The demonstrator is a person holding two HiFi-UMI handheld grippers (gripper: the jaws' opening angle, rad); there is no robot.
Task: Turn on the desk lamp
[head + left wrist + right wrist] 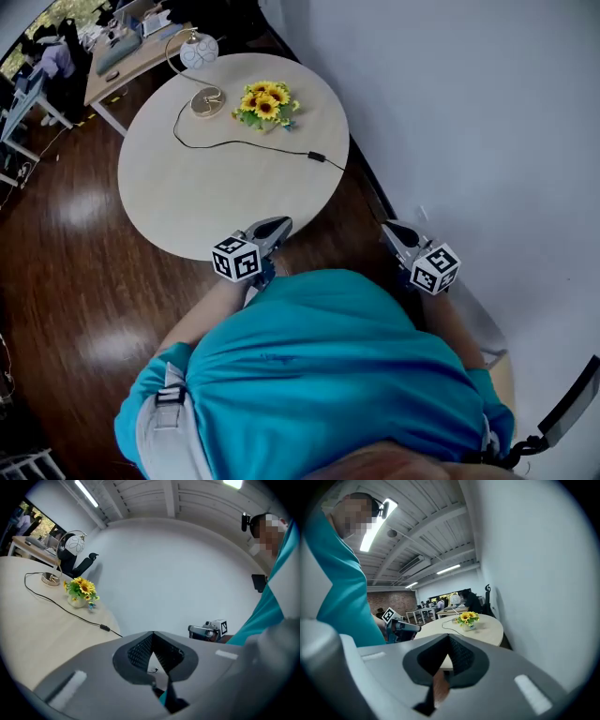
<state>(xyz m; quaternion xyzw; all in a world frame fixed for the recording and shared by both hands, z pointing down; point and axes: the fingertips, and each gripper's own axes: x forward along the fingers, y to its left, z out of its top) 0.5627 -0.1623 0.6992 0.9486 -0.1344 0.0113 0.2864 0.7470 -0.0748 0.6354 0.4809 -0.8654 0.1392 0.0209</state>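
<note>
The desk lamp (199, 50) stands at the far edge of the round table (187, 197), a white globe on a curved stem over a round base (207, 101). Its black cable runs across the top to an inline switch (316, 157) near the right rim. In the left gripper view the lamp (70, 545) and the switch (104, 628) show at the left. My left gripper (279, 225) hangs shut and empty just over the near table edge. My right gripper (394, 228) is shut and empty, off the table to the right, beside the wall.
A small pot of sunflowers (264, 103) sits next to the lamp base. The white wall (469, 112) runs close along the table's right side. Desks and seated people (47, 56) fill the far left. Dark wood floor (66, 281) surrounds the table.
</note>
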